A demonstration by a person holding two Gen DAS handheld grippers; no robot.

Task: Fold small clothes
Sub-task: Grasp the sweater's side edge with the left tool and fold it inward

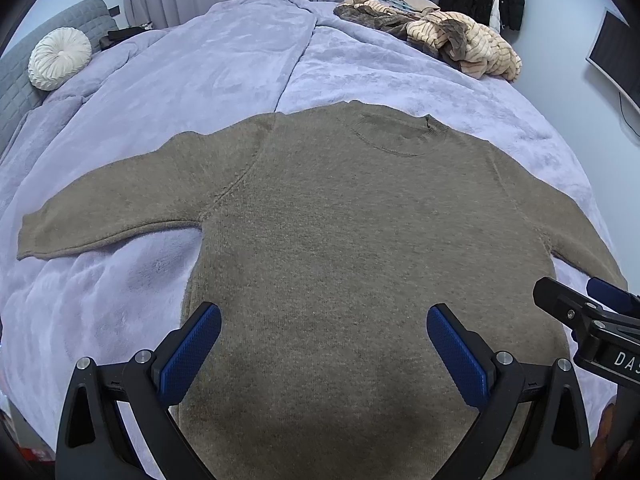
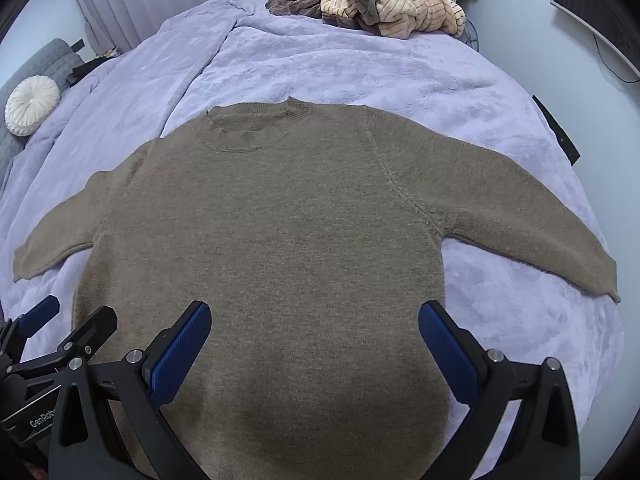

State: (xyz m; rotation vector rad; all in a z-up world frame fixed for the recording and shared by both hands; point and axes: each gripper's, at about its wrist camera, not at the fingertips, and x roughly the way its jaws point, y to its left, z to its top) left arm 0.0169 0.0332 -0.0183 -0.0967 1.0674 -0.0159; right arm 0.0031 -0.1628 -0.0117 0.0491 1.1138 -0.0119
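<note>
An olive-brown knit sweater lies flat and face up on the lilac bedspread, collar far, both sleeves spread sideways. It also shows in the right wrist view. My left gripper is open and empty, hovering over the sweater's lower body, left of centre. My right gripper is open and empty over the lower body, right of centre. Each gripper shows at the edge of the other's view: the right one and the left one. The hem is hidden below the fingers.
A heap of beige and brown clothes lies at the bed's far right corner. A round white cushion rests against the grey headboard on the left. A monitor hangs at right. Curtains at the back.
</note>
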